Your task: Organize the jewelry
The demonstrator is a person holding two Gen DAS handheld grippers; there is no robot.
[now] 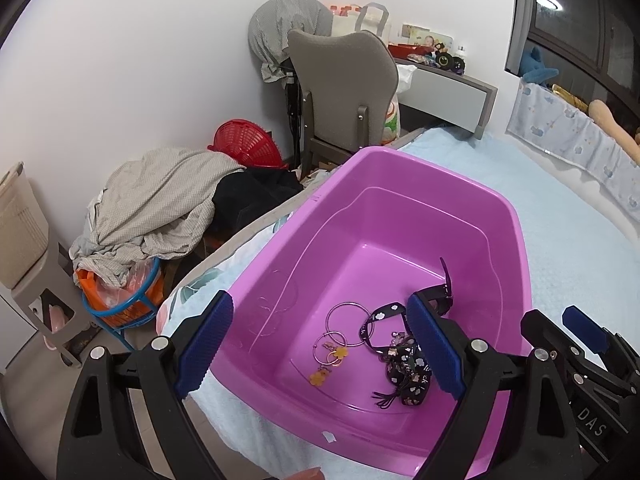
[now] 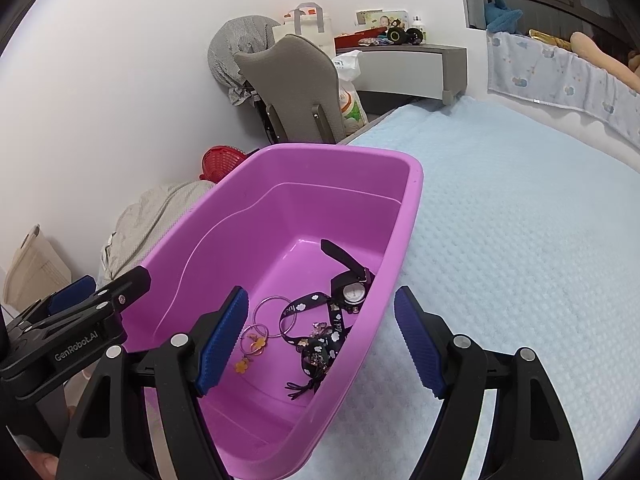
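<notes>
1. Left hand-held gripper (image 1: 320, 346) gapes wide, empty, above the purple tub (image 1: 516, 240).
2. Right hand-held gripper (image 2: 322, 338) spread wide too, straddling the tub's right wall.
3. Hoop earrings (image 2: 256, 340), wristwatch (image 2: 354, 290) and patterned ribbon (image 2: 320, 344) lie on the tub floor, at the bed's (image 2: 520, 240) left edge.

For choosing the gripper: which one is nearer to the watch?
Probably right. The right gripper hovers over the rim beside the watch; the left gripper is above the hoops.

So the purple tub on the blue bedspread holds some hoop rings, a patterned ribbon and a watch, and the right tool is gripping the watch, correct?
Not quite. The right tool is open and holds nothing; the right wrist view shows it straddling the purple tub's side wall. The rest stands: hoop rings, patterned ribbon and watch lie in the tub on the blue bedspread.
</notes>
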